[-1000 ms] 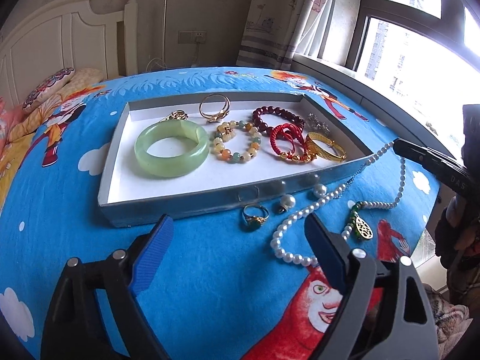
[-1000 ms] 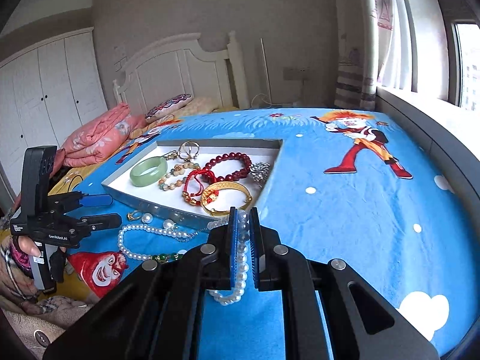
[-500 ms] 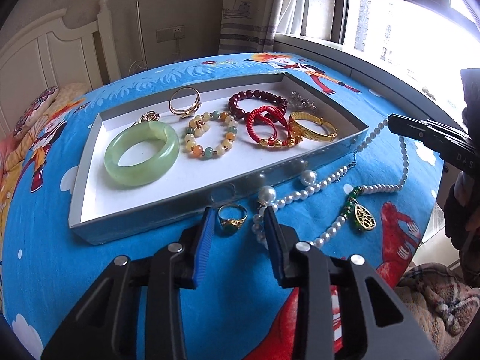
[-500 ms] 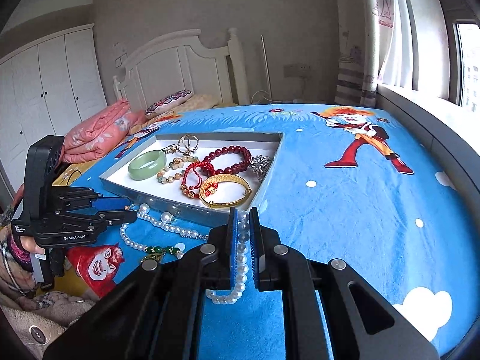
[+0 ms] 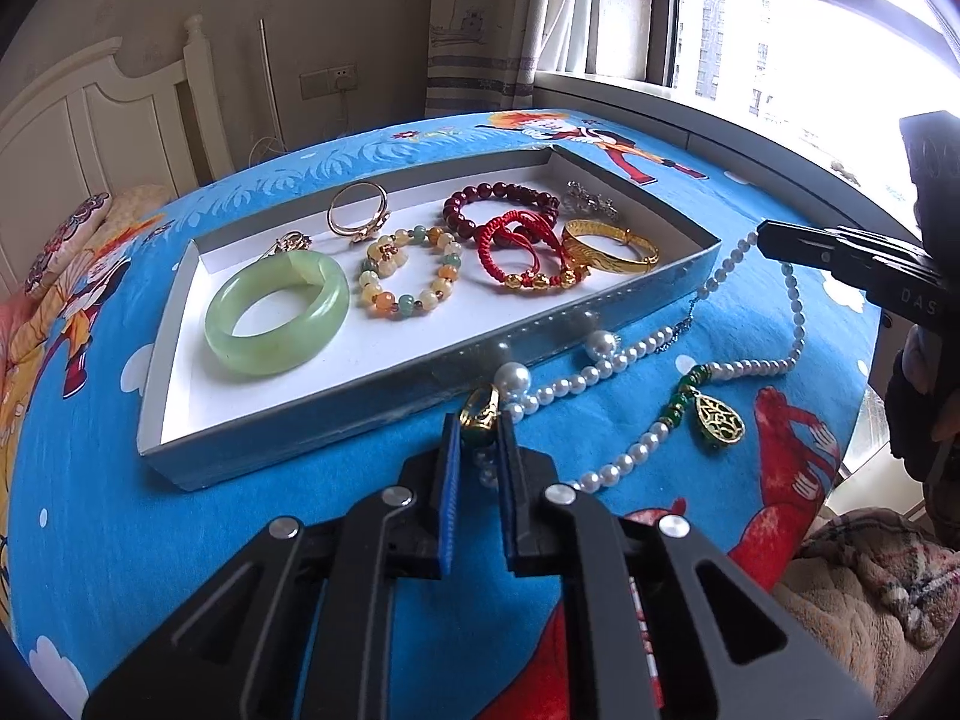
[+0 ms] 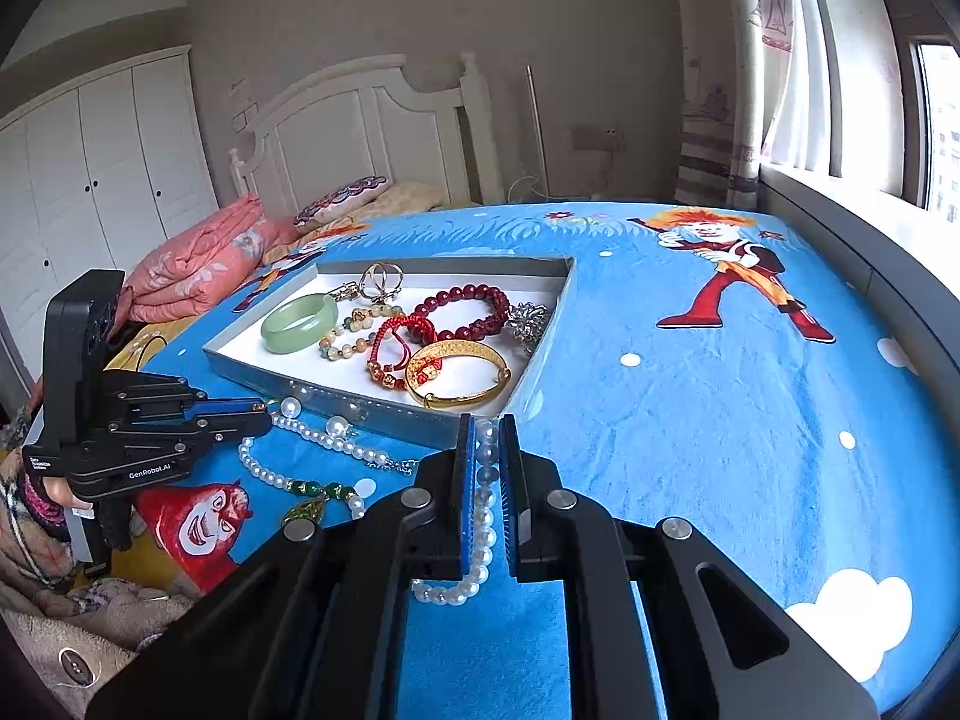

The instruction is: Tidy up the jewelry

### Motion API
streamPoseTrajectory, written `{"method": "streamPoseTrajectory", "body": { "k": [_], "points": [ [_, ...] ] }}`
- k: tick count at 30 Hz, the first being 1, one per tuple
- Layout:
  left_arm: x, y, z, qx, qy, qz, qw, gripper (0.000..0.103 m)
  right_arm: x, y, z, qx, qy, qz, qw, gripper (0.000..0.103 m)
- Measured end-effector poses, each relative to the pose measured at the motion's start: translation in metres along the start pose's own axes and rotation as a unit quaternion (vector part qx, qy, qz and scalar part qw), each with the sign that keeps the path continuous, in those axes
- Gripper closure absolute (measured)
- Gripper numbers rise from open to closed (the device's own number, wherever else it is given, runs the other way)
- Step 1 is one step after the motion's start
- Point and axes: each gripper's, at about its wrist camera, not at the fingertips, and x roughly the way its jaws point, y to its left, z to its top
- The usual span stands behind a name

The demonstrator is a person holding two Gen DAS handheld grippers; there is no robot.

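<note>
A grey tray (image 5: pixel 576 315) (image 6: pixel 384 405) on the blue bedspread holds a green jade bangle (image 5: pixel 277 312) (image 6: pixel 300 323), a beaded bracelet (image 5: pixel 408 279), a dark red bead bracelet (image 5: pixel 501 204), a red cord bracelet (image 5: pixel 522 252), a gold bangle (image 5: pixel 609 246) (image 6: pixel 459 372) and a gold ring (image 5: pixel 358 216). My left gripper (image 5: pixel 480 429) (image 6: pixel 259 411) is shut on a gold ring with a green stone (image 5: pixel 480 414), just in front of the tray. My right gripper (image 6: pixel 486 435) (image 5: pixel 765 240) is shut on a pearl necklace (image 5: pixel 624 351) (image 6: pixel 483 516) with a green pendant (image 5: pixel 717 420). Two pearl earrings (image 5: pixel 513 377) lie by the tray.
A silver brooch (image 5: pixel 588 201) lies in the tray's far right corner. Pillows and a pink quilt (image 6: pixel 198 264) lie by the white headboard (image 6: pixel 360 120). A windowsill (image 5: pixel 720 120) runs along the right. The bed's edge is close behind both grippers.
My left gripper moved forward to the green-stone ring and closed on it. My right gripper stays shut on the pearl necklace and has barely moved.
</note>
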Motion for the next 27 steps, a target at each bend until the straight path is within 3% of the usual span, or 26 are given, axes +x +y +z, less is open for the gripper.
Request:
{"method": "streamPoseTrajectory", "body": {
  "k": [5, 9, 19, 27],
  "points": [
    [0.001, 0.004, 0.002, -0.013, 0.005, -0.009, 0.9999, 0.087, 0.000, -0.003, 0.001, -0.001, -0.001, -0.011, 1.000, 0.093],
    [0.002, 0.006, 0.002, -0.022, 0.005, -0.018, 0.9996, 0.070, -0.006, -0.029, 0.002, 0.038, -0.008, -0.034, 0.999, 0.093],
    [0.006, -0.002, 0.007, -0.007, 0.011, -0.006, 0.9999, 0.069, -0.012, -0.034, 0.000, 0.035, -0.015, -0.039, 0.998, 0.093],
    [0.008, -0.001, 0.009, -0.018, 0.011, -0.017, 0.9996, 0.063, -0.026, -0.062, -0.001, 0.061, -0.027, -0.075, 0.995, 0.093]
  ]
}}
